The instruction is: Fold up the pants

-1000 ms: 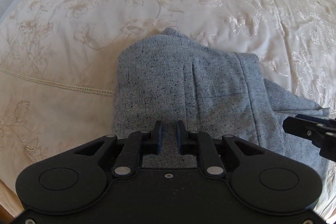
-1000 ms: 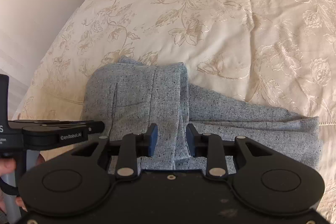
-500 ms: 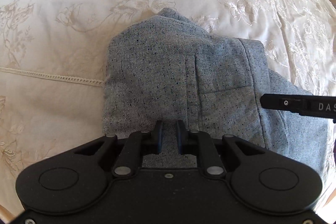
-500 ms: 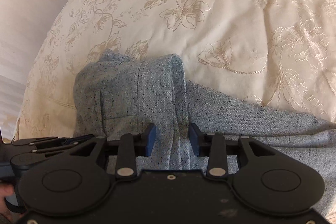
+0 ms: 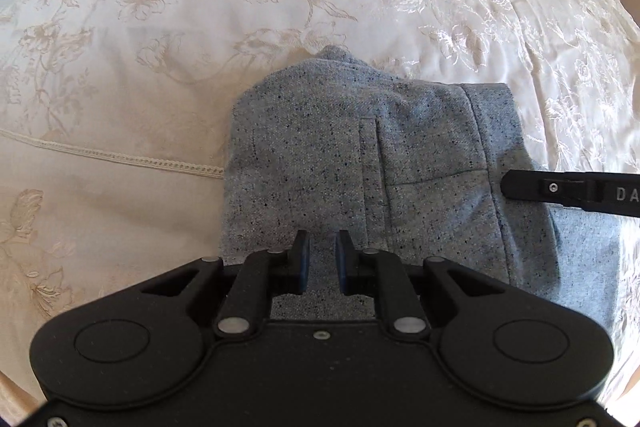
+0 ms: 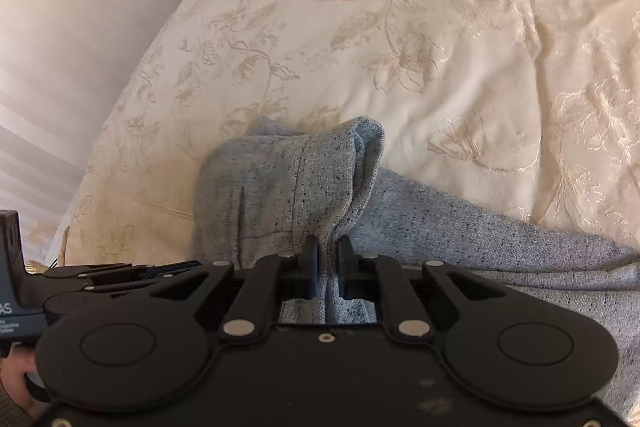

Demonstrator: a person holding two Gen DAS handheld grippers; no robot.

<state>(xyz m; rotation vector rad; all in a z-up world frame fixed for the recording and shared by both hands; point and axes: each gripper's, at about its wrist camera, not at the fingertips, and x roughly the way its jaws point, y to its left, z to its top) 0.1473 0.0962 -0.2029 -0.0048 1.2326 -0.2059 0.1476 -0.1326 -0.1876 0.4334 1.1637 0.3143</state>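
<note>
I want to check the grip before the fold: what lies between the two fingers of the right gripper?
In the right wrist view, a bunched fold of the grey pants stands between the fingers of the right gripper, which are pinched on it. Nothing else shows in the gap.

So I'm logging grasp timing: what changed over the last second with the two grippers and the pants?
The right gripper narrowed its jaws onto the folded edge of the speckled grey knit pants, now pinching it. The left gripper kept its narrow grip on the near edge. The pants stayed on the cream embroidered bedspread.
</note>
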